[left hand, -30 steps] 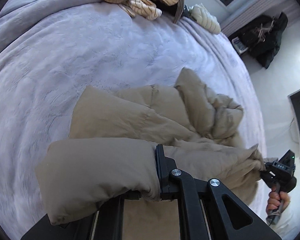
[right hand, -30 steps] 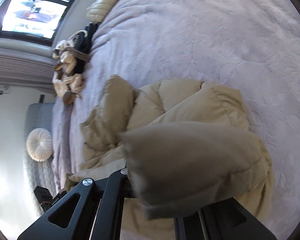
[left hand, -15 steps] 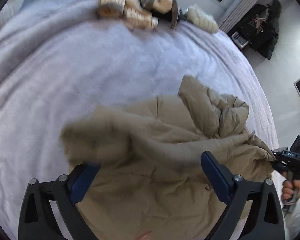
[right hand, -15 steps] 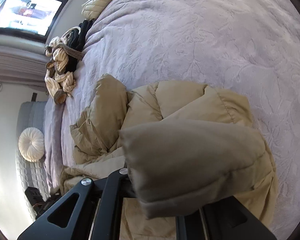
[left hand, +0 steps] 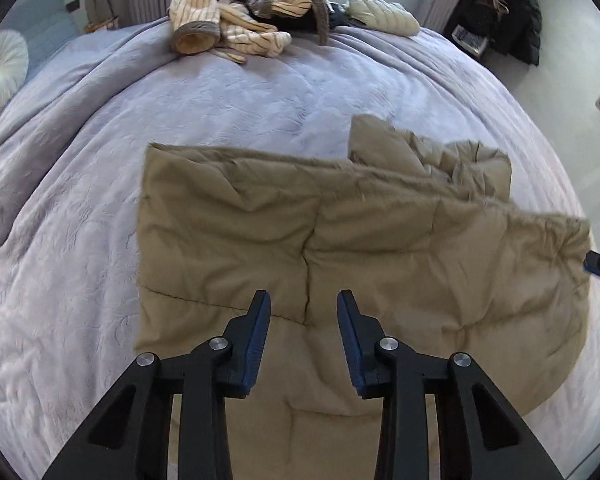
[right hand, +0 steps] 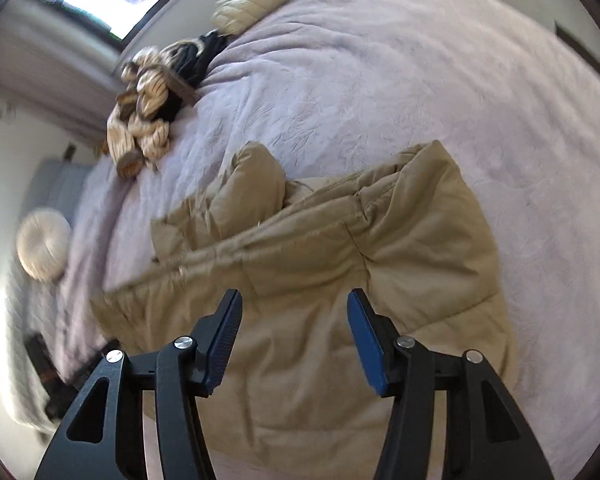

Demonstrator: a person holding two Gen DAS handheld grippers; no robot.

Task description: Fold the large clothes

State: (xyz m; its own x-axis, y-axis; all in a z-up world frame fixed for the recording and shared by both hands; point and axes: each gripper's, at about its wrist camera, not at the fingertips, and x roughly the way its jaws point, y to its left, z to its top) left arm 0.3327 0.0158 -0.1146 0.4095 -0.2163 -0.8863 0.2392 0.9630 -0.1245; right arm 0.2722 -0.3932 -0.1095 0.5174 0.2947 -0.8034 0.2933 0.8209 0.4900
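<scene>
Tan padded jacket [left hand: 340, 240] folded flat, centre frame, on bed [left hand: 100, 160].
Both tongs apart, empty: left gripper [left hand: 304, 304], right gripper [right hand: 294, 304]. Likely light, puffy, springy; best pinched at stitched seams or hem.

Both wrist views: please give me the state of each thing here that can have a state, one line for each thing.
Tan puffer coat: folded over on itself, lying flat on the bed, held by no gripper.
Left gripper: open, empty, above the coat.
Right gripper: open, empty, above the coat.
Striped garment: crumpled in a heap, unfolded, at the far edge of the bed.
Lilac bedspread: spread out over the bed.
</scene>
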